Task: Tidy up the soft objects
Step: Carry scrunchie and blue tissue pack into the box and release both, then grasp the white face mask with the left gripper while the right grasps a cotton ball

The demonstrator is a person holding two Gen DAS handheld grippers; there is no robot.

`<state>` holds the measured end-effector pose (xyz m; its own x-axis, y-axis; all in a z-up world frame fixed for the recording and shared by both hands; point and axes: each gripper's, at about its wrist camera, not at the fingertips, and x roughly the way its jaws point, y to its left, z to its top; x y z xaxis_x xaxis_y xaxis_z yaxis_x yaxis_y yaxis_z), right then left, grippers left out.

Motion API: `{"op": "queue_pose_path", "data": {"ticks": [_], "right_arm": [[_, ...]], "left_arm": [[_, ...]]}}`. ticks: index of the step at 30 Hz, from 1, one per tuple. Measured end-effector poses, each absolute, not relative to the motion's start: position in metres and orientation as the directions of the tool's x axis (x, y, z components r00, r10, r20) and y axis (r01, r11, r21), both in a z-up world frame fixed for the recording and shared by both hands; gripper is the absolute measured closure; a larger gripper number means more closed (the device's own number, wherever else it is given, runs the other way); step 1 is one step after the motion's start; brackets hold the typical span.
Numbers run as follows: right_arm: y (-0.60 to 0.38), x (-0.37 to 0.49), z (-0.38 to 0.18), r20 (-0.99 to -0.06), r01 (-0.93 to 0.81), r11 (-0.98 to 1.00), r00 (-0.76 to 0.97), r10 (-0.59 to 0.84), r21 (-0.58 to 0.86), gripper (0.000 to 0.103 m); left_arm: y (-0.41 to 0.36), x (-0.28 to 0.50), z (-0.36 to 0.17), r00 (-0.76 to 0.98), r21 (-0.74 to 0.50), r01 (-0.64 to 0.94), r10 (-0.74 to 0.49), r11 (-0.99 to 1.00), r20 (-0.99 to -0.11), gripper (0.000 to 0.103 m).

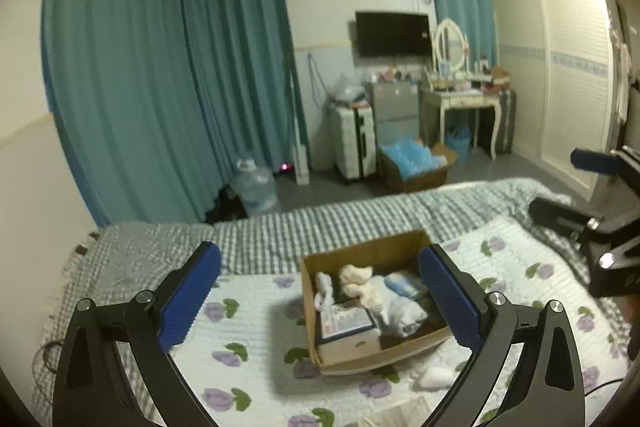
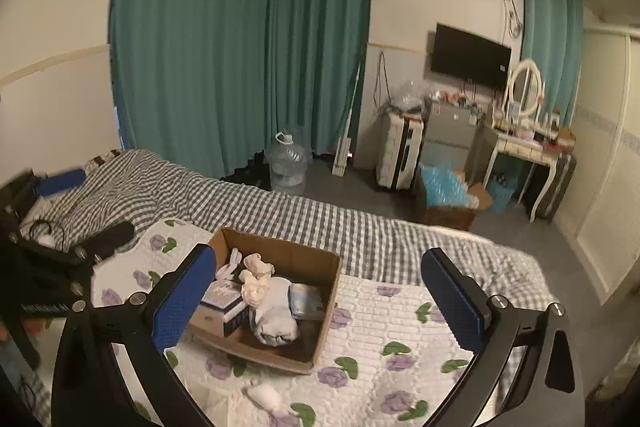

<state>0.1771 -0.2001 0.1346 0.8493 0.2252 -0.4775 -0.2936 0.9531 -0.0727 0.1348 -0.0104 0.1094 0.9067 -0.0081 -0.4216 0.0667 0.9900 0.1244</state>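
Observation:
A brown cardboard box (image 1: 404,245) (image 2: 320,263) sits on the flowered quilt (image 1: 256,363) (image 2: 384,311) of the bed. Inside it lie a cream cloth bundle (image 1: 358,281) (image 2: 256,279), pale grey-white clothes (image 1: 400,307) (image 2: 276,315), a light blue packet (image 1: 404,283) (image 2: 306,301) and a small printed carton (image 1: 346,319) (image 2: 222,301). A small white soft item (image 1: 436,375) (image 2: 266,397) rests on the quilt in front of the box. My left gripper (image 1: 320,299) is raised above the box, open and empty. My right gripper (image 2: 318,301) is open and empty too, hanging over the box.
A grey checked blanket (image 1: 280,239) (image 2: 280,211) covers the far side of the bed. Beyond it on the floor stand a water jug (image 1: 256,183) (image 2: 286,163), a white suitcase (image 1: 356,143), a box of blue bags (image 1: 416,159) and a dressing table (image 1: 468,99). Teal curtains hang on the left.

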Motion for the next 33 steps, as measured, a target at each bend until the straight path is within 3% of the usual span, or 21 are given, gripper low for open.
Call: {"op": "queue_pose_path", "data": {"ticks": [5,11,24,33], "right_arm": [[-0.201,0.143,0.146,-0.462,-0.316,0.942,0.856,0.232,-0.113,0.0],[-0.206,0.118,0.135,-0.443,-0.331,0.935,0.862,0.246,-0.125,0.0],[-0.207,0.151,0.018,-0.648,-0.448,0.888,0.707,0.284,-0.1,0.0],[-0.201,0.193,-0.058,-0.755,-0.51,0.858,0.582,0.301,-0.051,0.0]], "left_arm": [[-0.008,0.1,0.115,0.924,0.112,0.037,0.009,0.993,-0.383,0.001],[-0.007,0.102,0.081,0.869,0.074,0.035,0.006,0.997,-0.495,0.001],[-0.014,0.113,-0.052,0.726,-0.057,-0.043,-0.008,0.997,-0.688,0.002],[-0.038,0.126,-0.138,0.573,-0.031,-0.036,-0.005,0.999,-0.82,0.003]]}}
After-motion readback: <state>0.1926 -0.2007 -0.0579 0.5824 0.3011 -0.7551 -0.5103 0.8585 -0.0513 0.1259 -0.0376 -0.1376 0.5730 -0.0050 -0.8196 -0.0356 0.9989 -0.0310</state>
